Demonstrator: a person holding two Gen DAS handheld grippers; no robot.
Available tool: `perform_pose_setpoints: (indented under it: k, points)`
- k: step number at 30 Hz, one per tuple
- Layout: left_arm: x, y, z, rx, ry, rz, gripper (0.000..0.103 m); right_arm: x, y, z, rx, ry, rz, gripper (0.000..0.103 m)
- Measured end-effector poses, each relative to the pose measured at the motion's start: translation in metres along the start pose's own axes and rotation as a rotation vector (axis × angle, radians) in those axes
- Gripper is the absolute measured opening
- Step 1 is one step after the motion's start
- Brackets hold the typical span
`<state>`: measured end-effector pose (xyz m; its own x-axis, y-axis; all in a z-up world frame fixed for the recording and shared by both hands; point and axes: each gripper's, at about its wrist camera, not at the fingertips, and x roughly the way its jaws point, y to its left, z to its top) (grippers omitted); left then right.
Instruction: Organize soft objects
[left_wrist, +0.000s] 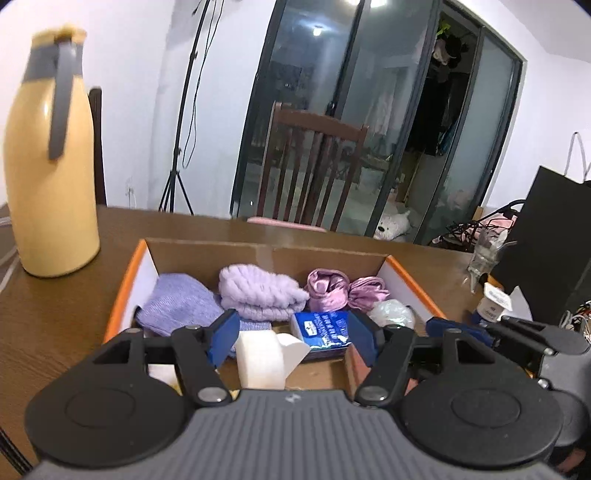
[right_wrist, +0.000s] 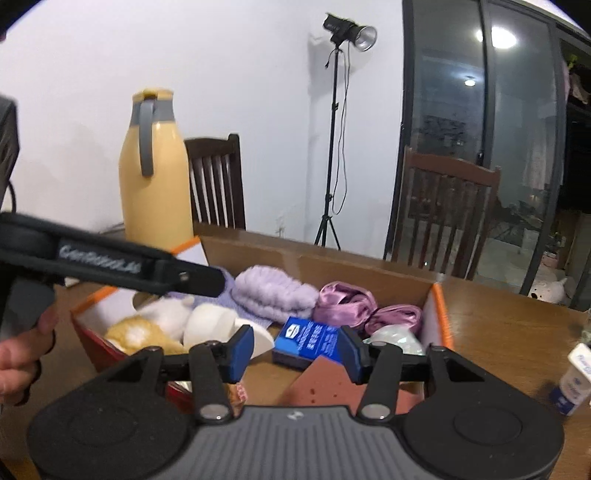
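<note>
An open cardboard box (left_wrist: 266, 253) with orange edges sits on the wooden table. Inside lie a lavender knit cloth (left_wrist: 177, 304), a fluffy lilac towel (left_wrist: 258, 291), pink satin fabric (left_wrist: 332, 290), a blue tissue pack (left_wrist: 321, 330), a white roll (left_wrist: 262, 358) and a clear plastic bag (left_wrist: 391, 314). My left gripper (left_wrist: 291, 338) is open and empty over the box's near edge. My right gripper (right_wrist: 295, 352) is open and empty, just before the tissue pack (right_wrist: 306, 341). The right view also shows the towel (right_wrist: 275, 293), satin (right_wrist: 351, 301) and a yellow plush (right_wrist: 142, 334).
A tall yellow jug (left_wrist: 51, 162) stands on the table left of the box. Small bottles (left_wrist: 493, 299) and a black bag (left_wrist: 554, 240) are at the right. Wooden chairs (left_wrist: 314, 166) stand behind the table. The left gripper's body (right_wrist: 110, 258) crosses the right view.
</note>
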<state>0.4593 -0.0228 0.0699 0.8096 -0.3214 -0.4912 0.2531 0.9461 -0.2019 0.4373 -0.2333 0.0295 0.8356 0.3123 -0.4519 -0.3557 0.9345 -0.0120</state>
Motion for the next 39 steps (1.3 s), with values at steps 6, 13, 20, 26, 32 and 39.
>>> perform_pose_setpoints:
  k: [6, 13, 20, 26, 32, 39]
  points:
    - [-0.069, -0.018, -0.011, 0.082, -0.084, 0.053, 0.070, -0.066, 0.002, 0.009, -0.032, -0.059, -0.026, 0.052]
    - [-0.168, -0.038, -0.064, 0.117, -0.201, 0.105, 0.074, -0.149, 0.008, -0.019, 0.016, -0.111, -0.016, 0.059]
    - [-0.235, -0.043, -0.136, 0.073, -0.157, 0.046, 0.081, -0.217, 0.034, -0.086, 0.041, -0.089, 0.003, 0.064]
    - [-0.277, -0.050, -0.192, 0.063, -0.162, 0.095, 0.087, -0.259, 0.064, -0.143, 0.095, -0.057, 0.064, 0.065]
    - [-0.288, -0.052, -0.217, 0.043, -0.125, 0.090, 0.087, -0.276, 0.081, -0.169, 0.139, -0.041, 0.075, 0.065]
    - [-0.281, -0.057, -0.215, 0.025, -0.125, 0.070, 0.087, -0.277, 0.078, -0.170, 0.164, -0.047, 0.075, 0.065]
